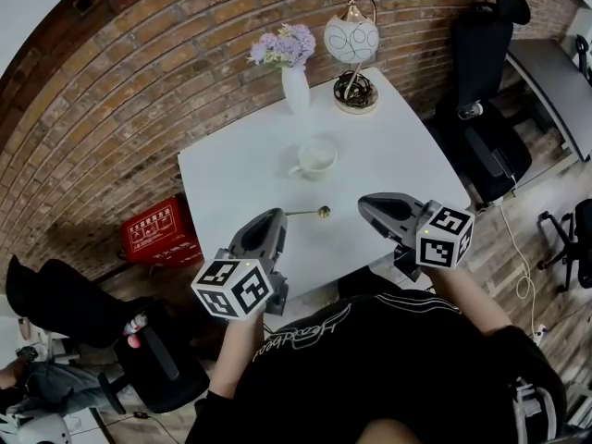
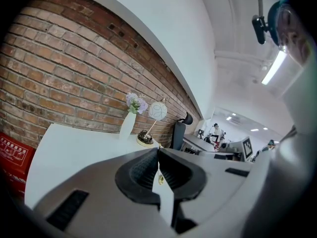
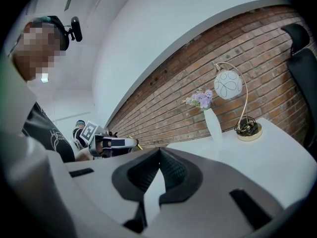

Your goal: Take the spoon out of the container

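A white cup stands in the middle of the white table. My left gripper is shut on the handle of a thin gold spoon. The spoon sticks out to the right over the table's front edge, clear of the cup. In the left gripper view, a bit of gold spoon shows between the closed jaws of my left gripper. My right gripper hovers at the front right, shut with nothing in it. The right gripper view shows my right gripper closed and the left gripper off to its left.
A white vase of purple flowers and a globe lamp on a gold base stand at the table's far side against the brick wall. A red box sits on the floor at left. Black office chairs stand at right.
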Tool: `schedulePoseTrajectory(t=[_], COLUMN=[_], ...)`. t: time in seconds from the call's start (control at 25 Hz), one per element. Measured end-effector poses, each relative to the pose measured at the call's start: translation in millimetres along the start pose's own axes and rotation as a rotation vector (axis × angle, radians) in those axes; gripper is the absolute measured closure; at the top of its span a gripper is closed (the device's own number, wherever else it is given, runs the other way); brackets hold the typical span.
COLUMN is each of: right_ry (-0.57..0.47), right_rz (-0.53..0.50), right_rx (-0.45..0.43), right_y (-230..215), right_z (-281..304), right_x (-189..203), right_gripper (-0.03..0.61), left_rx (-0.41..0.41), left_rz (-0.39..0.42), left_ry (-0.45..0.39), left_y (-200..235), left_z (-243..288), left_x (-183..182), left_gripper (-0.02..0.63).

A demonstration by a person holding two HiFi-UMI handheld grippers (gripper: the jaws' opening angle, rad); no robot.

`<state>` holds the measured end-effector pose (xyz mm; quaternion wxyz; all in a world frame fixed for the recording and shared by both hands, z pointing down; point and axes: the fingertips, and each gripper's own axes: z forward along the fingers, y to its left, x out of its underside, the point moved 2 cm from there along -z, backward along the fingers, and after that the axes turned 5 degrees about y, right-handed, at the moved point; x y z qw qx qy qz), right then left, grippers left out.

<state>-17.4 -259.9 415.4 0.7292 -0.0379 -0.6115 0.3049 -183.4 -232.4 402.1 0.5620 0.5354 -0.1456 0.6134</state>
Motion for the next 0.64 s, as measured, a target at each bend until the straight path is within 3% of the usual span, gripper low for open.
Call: schedulePoseTrajectory(t=[0.64], right_ry=[0.021], right_rz=[0.008], right_rx=[-0.006], right_y=[-4.7], right_z=[4.9], right_x=[4.1], right_gripper=[0.581], left_rx=[0.0], left_rz=[-0.016], left_ry=[-0.001], left_y=[4.6], left_z=[6.5], left_x=[1.7], left_gripper=[0.606])
